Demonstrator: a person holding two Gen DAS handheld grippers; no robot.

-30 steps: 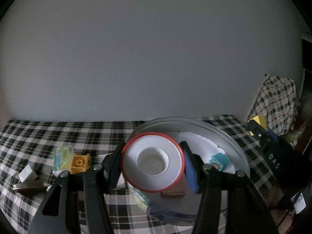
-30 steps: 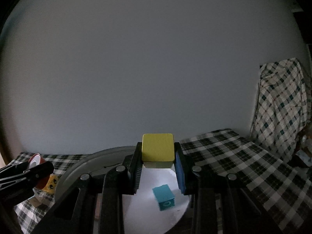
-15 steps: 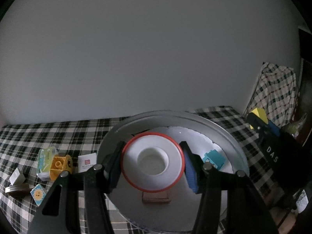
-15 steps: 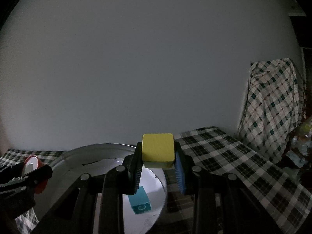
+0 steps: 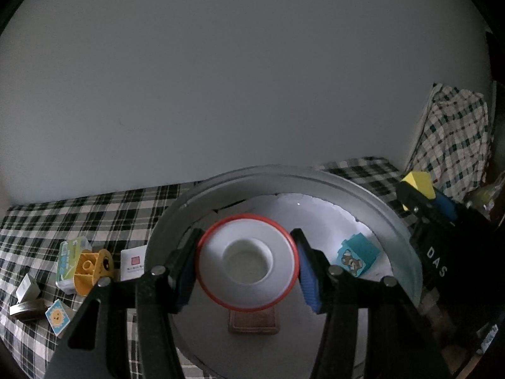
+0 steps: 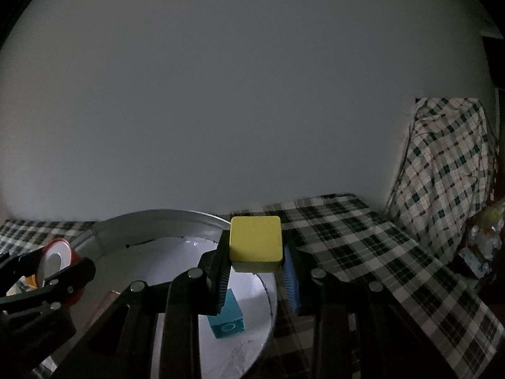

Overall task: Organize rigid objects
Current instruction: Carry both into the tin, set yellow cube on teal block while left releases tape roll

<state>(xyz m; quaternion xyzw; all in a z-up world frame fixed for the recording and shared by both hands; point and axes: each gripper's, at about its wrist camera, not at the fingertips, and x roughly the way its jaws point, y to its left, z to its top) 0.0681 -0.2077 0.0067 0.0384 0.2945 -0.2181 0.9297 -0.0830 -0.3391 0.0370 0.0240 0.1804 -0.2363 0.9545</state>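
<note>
Progress: partway, I'd say. Round metal tray (image 5: 176,221) sits on the checked table (image 5: 94,211), and two items lie in it so far: a teal block (image 5: 358,254) on the right side of the floor, and a flat brown piece (image 5: 254,322) at the near side.

Still loose on the table left of the tray: an orange brick (image 5: 90,267), a pale green packet (image 5: 68,255) touching it, a white card (image 5: 134,262) just beside the tray rim, a small sun tile (image 5: 56,315), a white cube (image 5: 26,287) and a dull metal piece (image 5: 25,309). Six pieces left, plus the two I'm carrying.

Left gripper (image 5: 247,271): about half open, both pads pressed on a red-rimmed white roll (image 5: 247,265), hollow core facing the camera. It hangs over the tray interior, clear of the floor as far as I can tell.

Right gripper (image 6: 255,268): clamped at its narrowest on a yellow block (image 6: 255,243), flat face up. It sits at the tray's right side, roughly above the rim, teal block (image 6: 227,319) below and to the left.

Judgement: both items are about ready to drop in. The roll could wander if released on its edge, so it's better laid flat.
</note>
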